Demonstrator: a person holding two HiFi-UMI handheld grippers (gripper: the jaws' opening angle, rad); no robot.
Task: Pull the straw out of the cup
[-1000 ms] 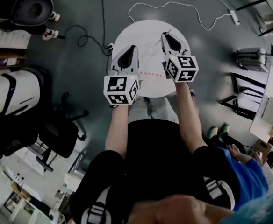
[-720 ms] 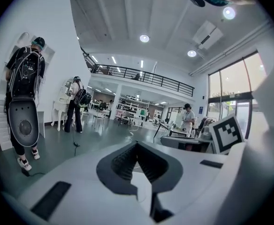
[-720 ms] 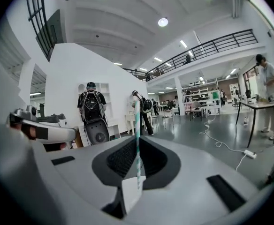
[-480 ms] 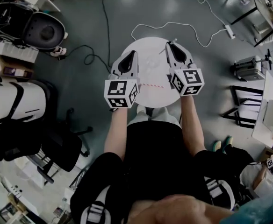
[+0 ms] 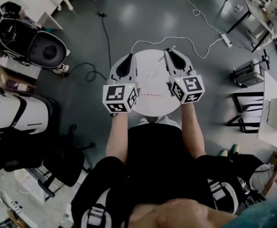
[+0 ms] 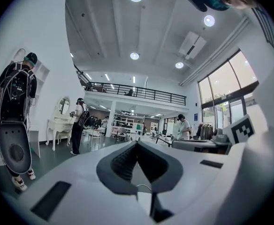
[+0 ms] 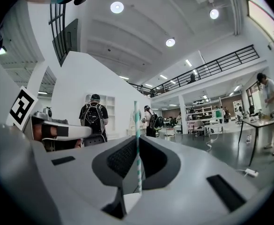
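1. Head view: the left gripper (image 5: 131, 56) and right gripper (image 5: 168, 51) are held over a round white table (image 5: 149, 107) at the person's 12 o'clock. The left is near the table's 10 o'clock and the right near its 2 o'clock. A red-striped straw (image 5: 150, 95) shows toward the table's 6 o'clock, between the two marker cubes.
2. Left gripper view: the jaws meet at their tips with nothing between them. A person with a backpack (image 6: 15, 90) stands at 9 o'clock.
3. Right gripper view: the jaws are clamped on a teal-striped straw (image 7: 137, 125). It stands upright, its top end pointing to 12 o'clock above the jaw tips.
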